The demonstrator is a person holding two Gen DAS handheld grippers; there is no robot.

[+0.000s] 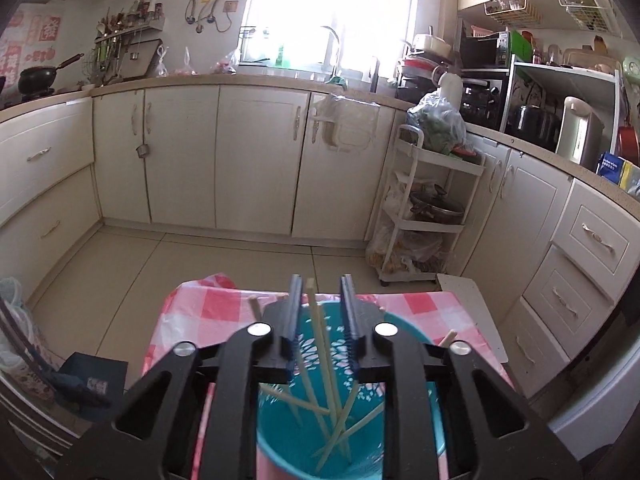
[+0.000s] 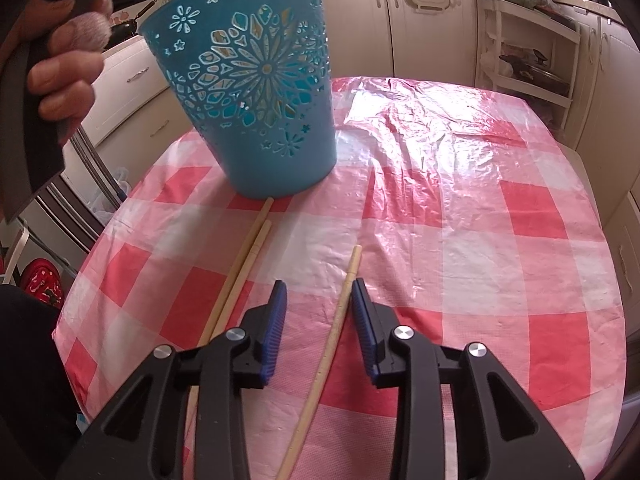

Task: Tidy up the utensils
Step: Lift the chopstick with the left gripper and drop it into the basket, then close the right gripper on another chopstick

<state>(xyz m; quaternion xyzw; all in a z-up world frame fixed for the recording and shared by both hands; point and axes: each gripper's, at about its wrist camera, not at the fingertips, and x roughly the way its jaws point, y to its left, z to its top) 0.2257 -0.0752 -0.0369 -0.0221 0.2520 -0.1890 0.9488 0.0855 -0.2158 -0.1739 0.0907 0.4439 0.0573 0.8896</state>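
On the small table lay a glossy plastic tablecloth [image 2: 460, 184] in red, pink and white checks, wrinkled and shining where the window light struck it. Beyond the cloth stood cream kitchen cabinets [image 1: 256, 160] along the walls, a pale tiled floor [image 1: 224, 256], a bright window [image 1: 328, 8] over the counter, and a white tiered trolley [image 1: 424, 208] loaded with a pan and bags.

At the cloth's far left stood a teal plastic basket [image 2: 256, 92], its wall pierced with flower and star cut-outs. Several pale wooden chopsticks [image 1: 320, 344] leaned crossed inside it, two tips poking above the rim. Just in front of the basket a pair of chopsticks [image 2: 240, 276] lay side by side on the cloth, the far end of one reaching the basket's base. To their right lay a single chopstick [image 2: 332, 340], well apart from the basket.

The left gripper [image 1: 322, 292] hovered over the basket's mouth with its blue pads spread, one chopstick rising between them untouched; a hand [image 2: 60, 68] held its grip. The right gripper [image 2: 320, 292] stood parted, the single chopstick passing between its pads, close to the right pad, with no squeeze visible.
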